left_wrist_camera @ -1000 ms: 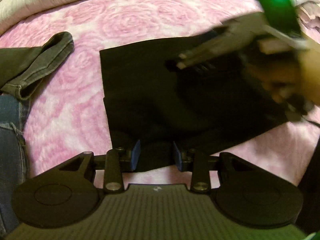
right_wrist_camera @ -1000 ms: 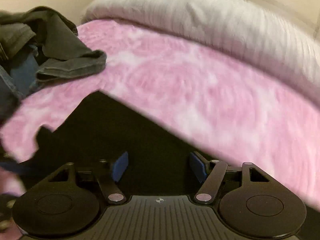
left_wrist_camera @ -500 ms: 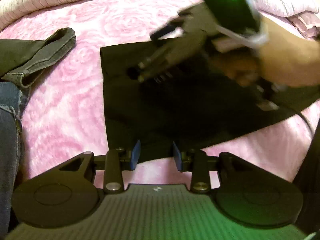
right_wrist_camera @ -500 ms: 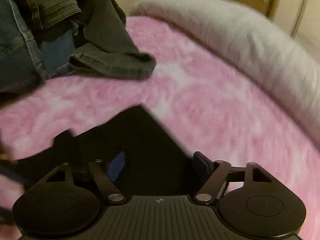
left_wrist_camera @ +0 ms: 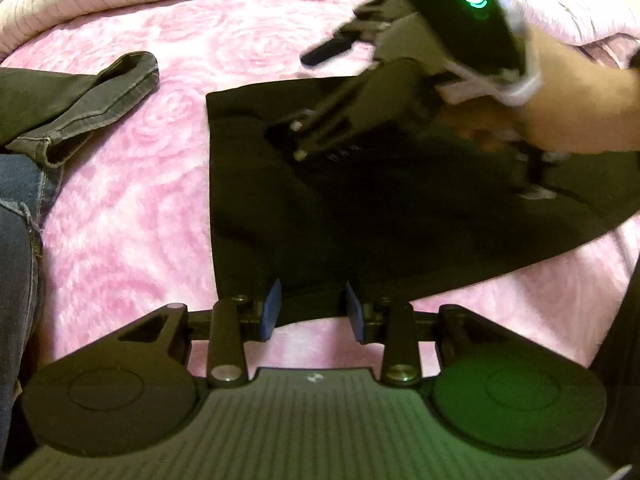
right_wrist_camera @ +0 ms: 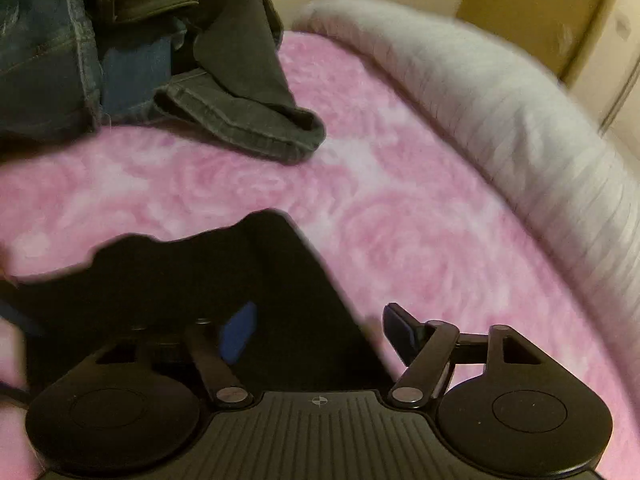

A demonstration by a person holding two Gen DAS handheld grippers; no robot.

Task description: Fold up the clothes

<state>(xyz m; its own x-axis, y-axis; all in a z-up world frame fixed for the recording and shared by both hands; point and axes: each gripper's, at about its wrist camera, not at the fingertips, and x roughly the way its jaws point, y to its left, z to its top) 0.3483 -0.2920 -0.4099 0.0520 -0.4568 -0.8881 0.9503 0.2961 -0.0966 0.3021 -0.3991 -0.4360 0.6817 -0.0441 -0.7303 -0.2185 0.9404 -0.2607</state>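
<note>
Although it lies flat on the pink rose-patterned bed cover [left_wrist_camera: 120, 208], the black, partly folded cloth garment [left_wrist_camera: 360, 216] looks soft and limp, likely to sag and slide, so an edge or corner seems the best hold. At its near edge, the left hand-held gripper [left_wrist_camera: 312, 312] points steeply down, jaws partly closed with the hem between them; whether the pads pinch it I cannot tell. Over the far corner, the right hand-held gripper [right_wrist_camera: 320, 328] has just been opening and stands wide, holding nothing. Nearby sits a rumpled pile of dark grey and blue denim jeans [right_wrist_camera: 120, 48].
</note>
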